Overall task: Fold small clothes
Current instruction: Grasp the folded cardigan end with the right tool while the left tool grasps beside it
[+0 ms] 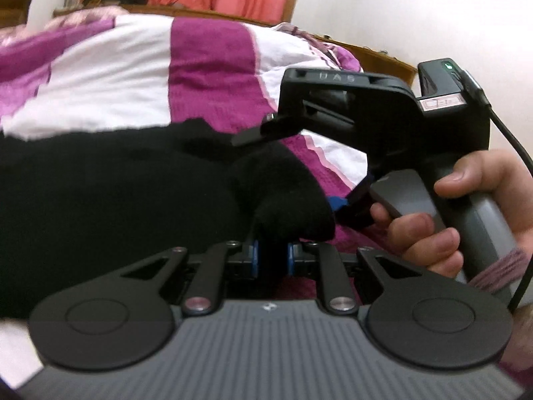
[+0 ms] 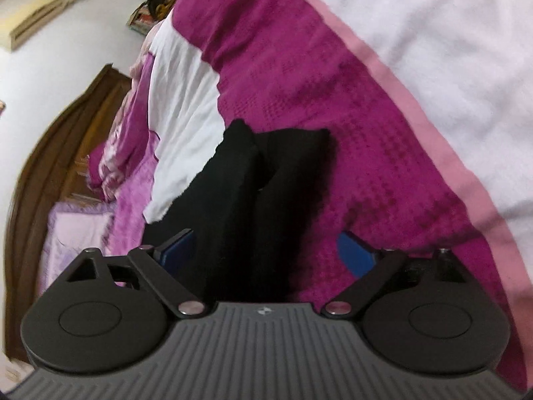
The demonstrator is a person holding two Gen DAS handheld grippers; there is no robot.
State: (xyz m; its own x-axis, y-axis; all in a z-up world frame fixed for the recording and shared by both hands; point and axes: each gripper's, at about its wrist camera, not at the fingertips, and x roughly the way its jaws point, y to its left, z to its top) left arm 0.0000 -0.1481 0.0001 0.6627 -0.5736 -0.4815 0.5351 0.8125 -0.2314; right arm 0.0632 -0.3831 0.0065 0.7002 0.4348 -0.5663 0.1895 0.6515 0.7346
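Our left claw was clenched on a bunched fold of the black garment, the blue pads nearly together with dark cloth pinched between them. From that pinch the garment spread leftward in the left wrist view, lying across the bed on its magenta and white cover. We judged the cloth light, soft and limp, with no stiffness of its own: it would sag and drag wherever it was not supported, and a knit surface like this should not slip from rubber pads. We thought an edge or corner the best place to take it, pinching through all layers.

Our right claw stood released, its jaws wide apart, with two dark lengths of the garment running forward between them; we could not tell whether the pads touched the cloth. In the left wrist view the hand gripped the right tool's handle close beside the left claw. Both claws pointed downward toward the bed, the right tilted over the magenta band.
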